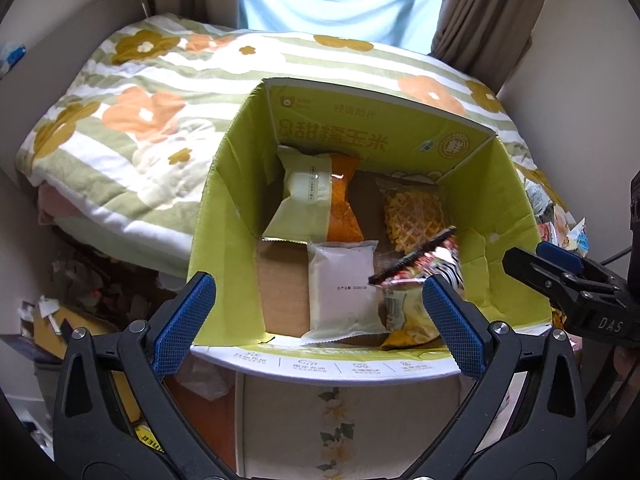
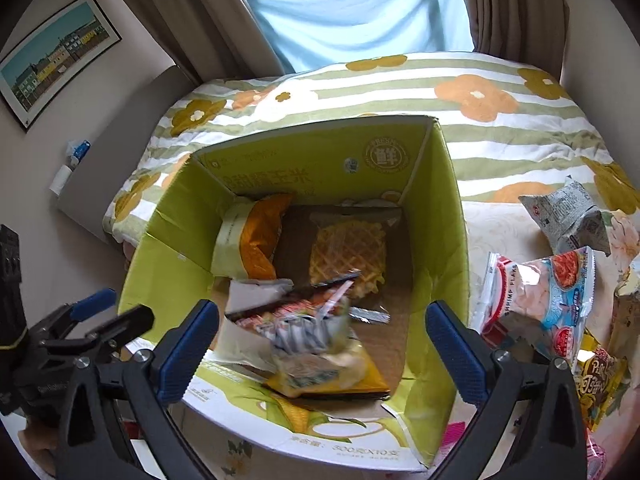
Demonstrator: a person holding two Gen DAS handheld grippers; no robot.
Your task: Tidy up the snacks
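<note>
Both grippers hung above the open green cardboard box (image 2: 436,208) that sat on the bed's floral quilt (image 2: 500,128). The left gripper (image 1: 320,320) had its jaws spread wide with nothing between them, and the right gripper (image 2: 322,348) was likewise spread and empty. Just below the right gripper a red-and-black striped snack packet (image 2: 304,316) appeared blurred and tilted over the box, apparently in free fall or only just landing on a yellow chip bag (image 2: 332,376).

Inside the box lay a waffle pack (image 2: 348,256), a white pastry pouch (image 1: 344,292), and a cream-and-orange packet (image 1: 316,200) leaning against the far-left corner. More snacks waited outside to the right: a pink shrimp-flake bag (image 2: 544,304), a grey packet (image 2: 568,216) and a yellow packet (image 2: 600,384).

The likeliest trouble was the striped packet coming to rest crooked on the chip bag, piling the near corner high while the bare floor stayed unused. The box's near wall looked torn and soft, so a gripper brushing it could fold it inward. The two grippers were also close together; reaching right for the shrimp bag risked a knock.
</note>
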